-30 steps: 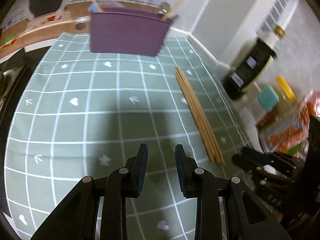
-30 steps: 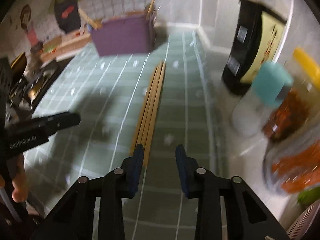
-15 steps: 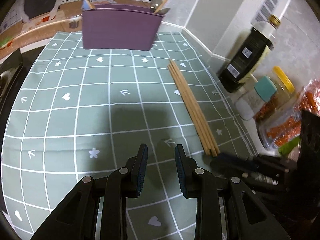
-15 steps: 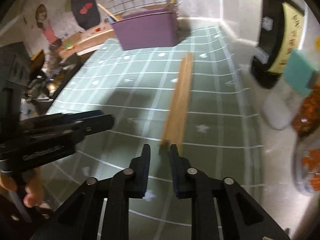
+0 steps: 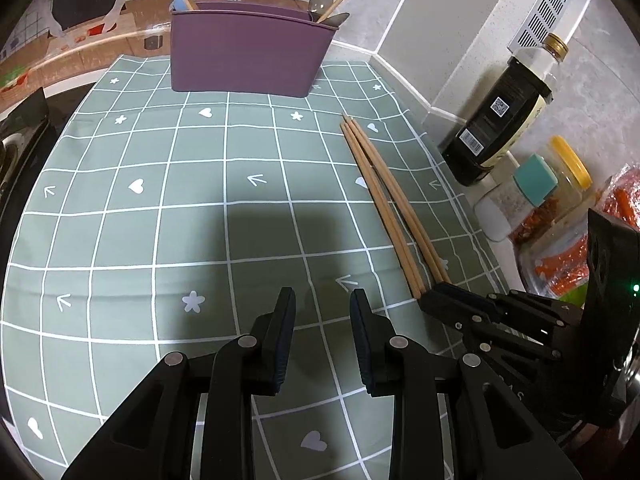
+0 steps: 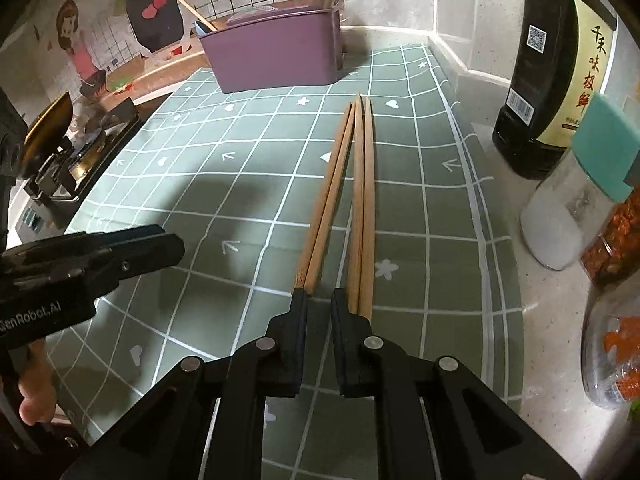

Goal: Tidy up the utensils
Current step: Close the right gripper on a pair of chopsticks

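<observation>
- Right gripper [image 6: 319, 300]: pitched steeply down toward the green checked mat [image 6: 248, 184], entering its own view from 6 o'clock. Its jaws are closing around the near ends of the wooden chopsticks [image 6: 344, 192].
- In the right wrist view, the left pair of sticks runs into the narrow gap between the fingertips; the right pair passes over the right finger. Whether the pads press on the wood yet cannot be told.
- Chopsticks: four sticks lie flat on the mat in two pairs, tips pointing toward 12 o'clock, near the mat's right edge. In the left wrist view they [image 5: 384, 200] run from 1 o'clock down to 4 o'clock, where the right gripper [image 5: 434, 298] meets their near ends.
- Left gripper [image 5: 322, 306]: angled down over the bare mat, entering from 6 o'clock, jaws partly apart with nothing between them. In the right wrist view it sits at 9 o'clock, with bare fingers of a hand [image 6: 34, 396] under it.
- Purple utensil holder [image 5: 248, 56]: upright at the mat's far edge, 12 o'clock, well apart from both grippers; stick handles and a spoon stand in it.
- Dark sauce bottle [image 6: 560, 64] and teal-capped shaker [image 6: 576, 192]: upright on the counter off the mat, at 2 to 3 o'clock.
</observation>
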`<state>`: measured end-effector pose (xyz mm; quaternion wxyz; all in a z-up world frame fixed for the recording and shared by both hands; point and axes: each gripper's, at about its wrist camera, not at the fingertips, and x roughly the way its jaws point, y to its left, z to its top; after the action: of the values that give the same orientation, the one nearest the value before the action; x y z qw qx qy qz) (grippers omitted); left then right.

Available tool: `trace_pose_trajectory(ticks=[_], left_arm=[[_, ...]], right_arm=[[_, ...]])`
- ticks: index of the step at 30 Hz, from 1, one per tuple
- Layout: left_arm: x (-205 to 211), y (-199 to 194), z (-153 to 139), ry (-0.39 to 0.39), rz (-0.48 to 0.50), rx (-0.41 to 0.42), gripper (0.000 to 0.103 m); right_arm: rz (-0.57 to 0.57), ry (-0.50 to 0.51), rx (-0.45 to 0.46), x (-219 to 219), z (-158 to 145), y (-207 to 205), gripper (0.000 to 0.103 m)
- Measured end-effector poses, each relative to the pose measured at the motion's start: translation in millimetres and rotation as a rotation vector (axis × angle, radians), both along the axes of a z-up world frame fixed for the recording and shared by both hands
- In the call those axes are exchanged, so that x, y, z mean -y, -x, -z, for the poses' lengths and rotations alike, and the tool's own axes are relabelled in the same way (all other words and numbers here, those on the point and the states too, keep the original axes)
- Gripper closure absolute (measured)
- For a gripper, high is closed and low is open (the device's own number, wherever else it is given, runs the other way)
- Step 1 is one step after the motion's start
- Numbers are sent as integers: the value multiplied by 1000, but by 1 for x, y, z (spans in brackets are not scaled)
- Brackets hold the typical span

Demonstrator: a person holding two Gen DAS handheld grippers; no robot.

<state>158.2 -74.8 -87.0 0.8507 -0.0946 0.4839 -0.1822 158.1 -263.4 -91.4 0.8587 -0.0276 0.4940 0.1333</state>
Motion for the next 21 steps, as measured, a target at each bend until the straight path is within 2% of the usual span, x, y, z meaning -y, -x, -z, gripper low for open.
trace_pose_trajectory(ticks=[10, 12, 14, 21], left_arm=[[-6, -2, 1, 8, -21, -8, 74], [-5, -2, 1, 7, -18, -6, 74], [-2, -2, 1, 4, -9, -4, 74], [30, -4, 0, -12, 72, 29, 74]], right_arm=[[-2, 27, 8, -12, 2, -12, 91], [-2, 59, 17, -18, 2, -15, 91], [4, 95, 26, -20, 2, -15, 96], [101, -8, 83, 19, -25, -11, 97]])
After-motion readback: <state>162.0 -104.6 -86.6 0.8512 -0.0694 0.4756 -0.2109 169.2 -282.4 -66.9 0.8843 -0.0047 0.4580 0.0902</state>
